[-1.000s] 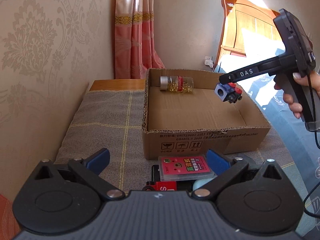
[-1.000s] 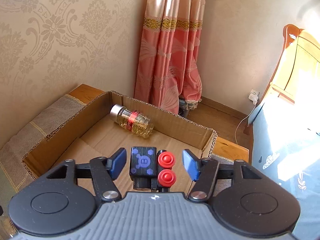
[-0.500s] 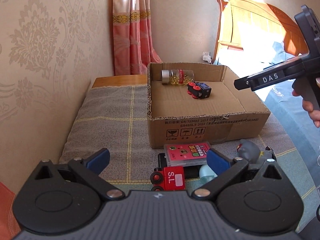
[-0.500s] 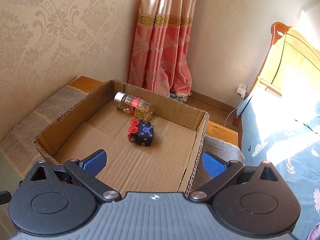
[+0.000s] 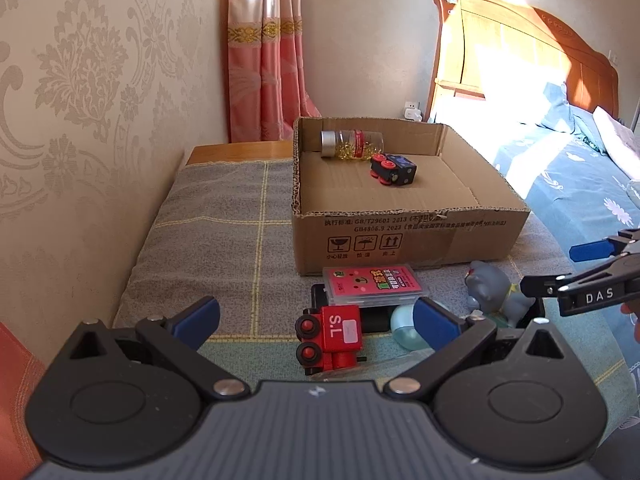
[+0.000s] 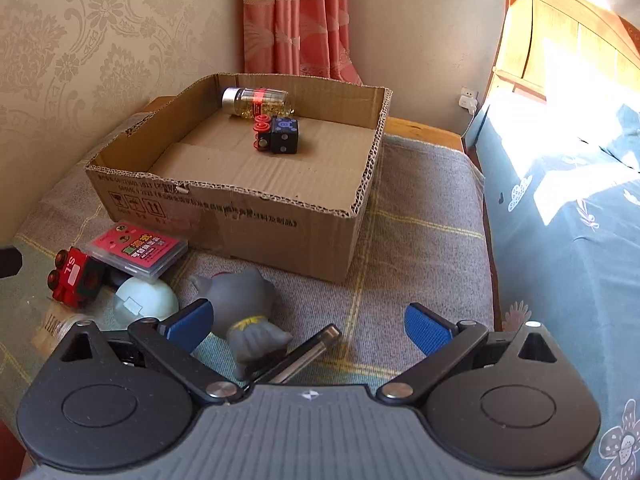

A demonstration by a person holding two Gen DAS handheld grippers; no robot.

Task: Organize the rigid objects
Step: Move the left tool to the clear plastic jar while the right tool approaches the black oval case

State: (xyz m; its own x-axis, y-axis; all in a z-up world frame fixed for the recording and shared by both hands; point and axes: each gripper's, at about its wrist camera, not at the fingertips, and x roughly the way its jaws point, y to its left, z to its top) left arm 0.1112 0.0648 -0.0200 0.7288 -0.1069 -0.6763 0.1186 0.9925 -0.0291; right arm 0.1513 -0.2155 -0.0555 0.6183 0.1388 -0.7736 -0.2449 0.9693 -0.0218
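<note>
An open cardboard box (image 5: 408,232) (image 6: 256,216) stands on the grey blanket. Inside lie a clear capsule bottle (image 5: 352,143) (image 6: 256,101) and a black toy car with red wheels (image 5: 394,168) (image 6: 278,134). In front of the box lie a red toy train (image 5: 334,336) (image 6: 74,276), a pink card case (image 5: 372,286) (image 6: 138,248), a pale blue round thing (image 6: 146,304) and a grey cat figure (image 6: 244,304) (image 5: 494,292). My left gripper (image 5: 316,320) is open above the train. My right gripper (image 6: 308,324) is open and empty above the cat figure.
A black slim object (image 6: 304,354) lies by the cat figure. A patterned wall (image 5: 80,80) runs along the left. A bed with blue bedding (image 6: 568,216) and a wooden headboard (image 5: 520,48) is on the right. A pink curtain (image 5: 268,52) hangs behind the box.
My right gripper let go of the black toy car, which now lies in the box. That gripper pulled back and down to the cat figure. The left gripper drew back a little.
</note>
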